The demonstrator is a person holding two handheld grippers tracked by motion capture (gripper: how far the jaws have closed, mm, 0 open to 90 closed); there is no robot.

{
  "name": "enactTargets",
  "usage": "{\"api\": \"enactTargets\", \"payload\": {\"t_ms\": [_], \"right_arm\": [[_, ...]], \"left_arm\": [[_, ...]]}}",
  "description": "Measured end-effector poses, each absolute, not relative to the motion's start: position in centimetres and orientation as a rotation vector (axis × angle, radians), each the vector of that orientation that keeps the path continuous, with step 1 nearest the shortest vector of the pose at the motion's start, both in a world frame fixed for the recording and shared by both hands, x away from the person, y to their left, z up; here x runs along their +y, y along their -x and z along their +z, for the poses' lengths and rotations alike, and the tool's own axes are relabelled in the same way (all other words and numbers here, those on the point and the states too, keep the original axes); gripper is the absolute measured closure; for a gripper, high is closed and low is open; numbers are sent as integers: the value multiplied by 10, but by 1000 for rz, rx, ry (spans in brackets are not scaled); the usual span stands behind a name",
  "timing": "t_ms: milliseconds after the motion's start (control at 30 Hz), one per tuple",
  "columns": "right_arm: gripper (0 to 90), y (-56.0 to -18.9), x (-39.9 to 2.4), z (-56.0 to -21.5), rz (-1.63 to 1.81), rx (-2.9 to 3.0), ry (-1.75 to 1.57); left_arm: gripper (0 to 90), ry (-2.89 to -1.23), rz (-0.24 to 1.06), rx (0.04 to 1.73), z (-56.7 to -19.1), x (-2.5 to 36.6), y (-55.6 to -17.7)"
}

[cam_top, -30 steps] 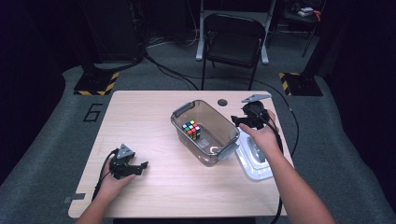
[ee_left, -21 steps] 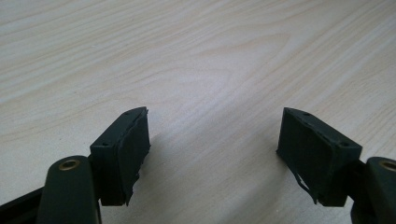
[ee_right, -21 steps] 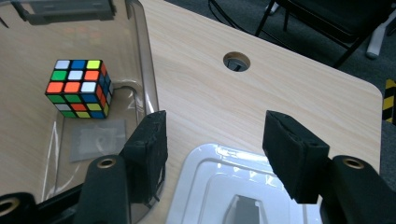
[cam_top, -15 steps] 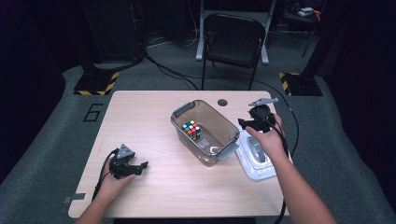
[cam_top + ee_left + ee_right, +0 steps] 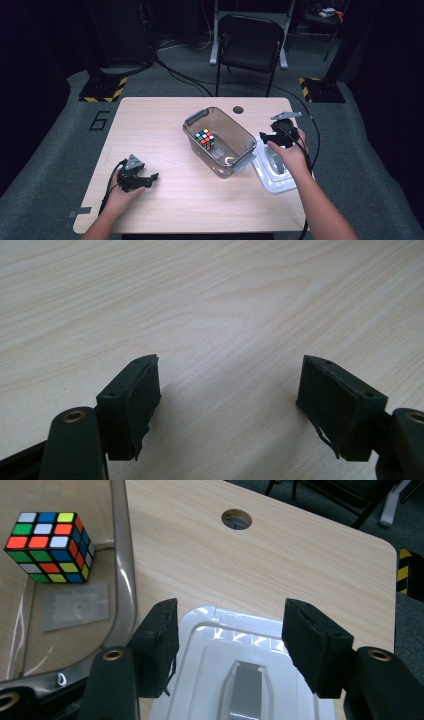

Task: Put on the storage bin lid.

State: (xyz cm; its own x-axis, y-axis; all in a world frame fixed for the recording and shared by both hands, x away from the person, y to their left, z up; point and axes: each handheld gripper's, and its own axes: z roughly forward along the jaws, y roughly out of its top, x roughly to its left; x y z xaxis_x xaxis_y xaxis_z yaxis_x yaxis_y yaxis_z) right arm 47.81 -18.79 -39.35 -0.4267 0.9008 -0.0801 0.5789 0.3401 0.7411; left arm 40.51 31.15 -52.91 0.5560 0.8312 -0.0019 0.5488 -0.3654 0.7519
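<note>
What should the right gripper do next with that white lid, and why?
Probably lower a little further and close. The right gripper hangs open just above the far end of the white plastic lid, which lies on the table beside the clear plastic box holding the colourful puzzle cube; nothing is gripped yet.

One readable mark: a large dark "6" (image 5: 99, 120) on the grey floor mat, left of centre in the high view, just beside the table's (image 5: 150, 120) far-left corner. Yellow-and-black hazard stripes (image 5: 102, 93) on a floor plate upper left, and a second striped patch (image 5: 306, 84) right of centre; stripes also at the right edge of the right gripper view. No wording on them. No readable text in the left gripper view.
</note>
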Motion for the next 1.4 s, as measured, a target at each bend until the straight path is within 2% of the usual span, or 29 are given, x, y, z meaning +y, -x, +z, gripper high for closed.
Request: {"api": "enactTargets", "payload": {"t_ms": [733, 1400], "right_arm": [[328, -468, -211, -444, 808, 2115, -1405], [347, -459, -217, -469, 729, 2113, -1448]], "left_arm": [[249, -2067, 498, 1105, -529, 312, -405], [249, -2071, 501, 1100, -529, 312, -405]]}}
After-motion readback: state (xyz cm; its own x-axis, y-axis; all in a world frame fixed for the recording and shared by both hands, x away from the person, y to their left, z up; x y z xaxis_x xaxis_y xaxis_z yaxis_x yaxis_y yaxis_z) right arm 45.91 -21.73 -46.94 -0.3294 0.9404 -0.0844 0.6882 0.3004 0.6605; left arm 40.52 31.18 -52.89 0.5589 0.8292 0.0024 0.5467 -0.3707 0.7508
